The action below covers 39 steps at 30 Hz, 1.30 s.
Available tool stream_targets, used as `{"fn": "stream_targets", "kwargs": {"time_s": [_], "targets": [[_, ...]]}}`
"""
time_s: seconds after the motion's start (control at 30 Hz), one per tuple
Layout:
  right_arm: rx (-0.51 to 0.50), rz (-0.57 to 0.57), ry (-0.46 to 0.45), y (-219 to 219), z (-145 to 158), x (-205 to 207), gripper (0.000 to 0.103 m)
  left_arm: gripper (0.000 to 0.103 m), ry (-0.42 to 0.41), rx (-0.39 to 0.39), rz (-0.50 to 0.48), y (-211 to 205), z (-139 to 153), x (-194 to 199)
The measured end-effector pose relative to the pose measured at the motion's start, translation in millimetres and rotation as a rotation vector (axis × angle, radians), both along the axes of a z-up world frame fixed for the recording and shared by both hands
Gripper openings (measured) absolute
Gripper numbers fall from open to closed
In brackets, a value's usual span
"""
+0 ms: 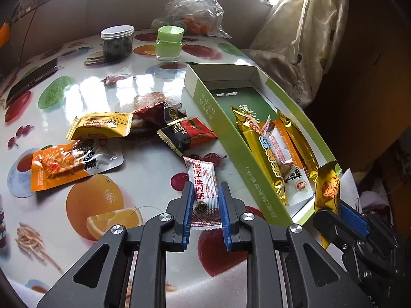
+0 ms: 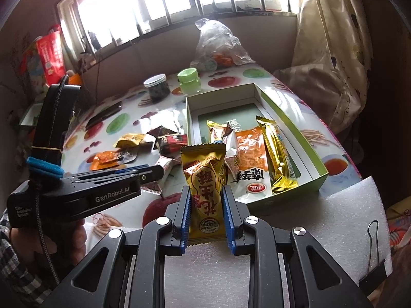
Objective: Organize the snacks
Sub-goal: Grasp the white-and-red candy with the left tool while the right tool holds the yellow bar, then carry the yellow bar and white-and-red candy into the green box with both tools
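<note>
My left gripper [image 1: 206, 185] is shut on a white-and-red snack packet [image 1: 201, 172], held just above the fruit-print table [image 1: 102, 197]. My right gripper [image 2: 205, 188] is shut on a yellow snack packet [image 2: 204, 169], held upright in front of the near end of the green box [image 2: 295, 128]. Inside the box lie gold bars [image 2: 276, 151], an orange pouch [image 2: 250, 143] and a white-ended packet. Loose on the table left of the box [image 1: 231, 138] are a yellow packet [image 1: 102, 125], an orange-and-silver pouch [image 1: 66, 164] and black-red packets [image 1: 187, 133].
At the table's far side stand a clear jar with dark contents [image 1: 117, 42], a green-lidded jar [image 1: 169, 43] and a crumpled plastic bag [image 1: 195, 7]. A dark phone [image 1: 33, 79] lies at the left. White foam sheet [image 2: 334, 218] and a binder clip [image 2: 372, 256] are near the box.
</note>
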State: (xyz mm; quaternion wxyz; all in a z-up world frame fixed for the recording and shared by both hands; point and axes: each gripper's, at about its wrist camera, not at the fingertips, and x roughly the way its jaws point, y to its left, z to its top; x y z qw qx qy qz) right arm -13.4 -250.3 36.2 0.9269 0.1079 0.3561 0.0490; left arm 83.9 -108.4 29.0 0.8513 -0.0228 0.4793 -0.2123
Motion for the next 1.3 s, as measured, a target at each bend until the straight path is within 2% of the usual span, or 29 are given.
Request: {"fn": "stream_targets", "kwargs": {"time_s": [0.33, 0.7, 0.97, 1.3], "targets": [[-0.012, 0.025, -0.005, 10, 4, 1, 0.022, 0.019, -0.032, -0.006, 0.014, 14, 10, -14], [-0.021, 0.023, -0.023, 10, 13, 8, 0.022, 0.019, -0.109, -0.047, 0.005, 18, 42, -21], [-0.027, 0.001, -0.028, 0, 17, 14, 0.022, 0.019, -0.14, -0.077, -0.029, 4, 56, -12], [-0.031, -0.048, -0.016, -22, 17, 20, 0.022, 0.019, -0.132, -0.095, -0.068, -20, 58, 1]]}}
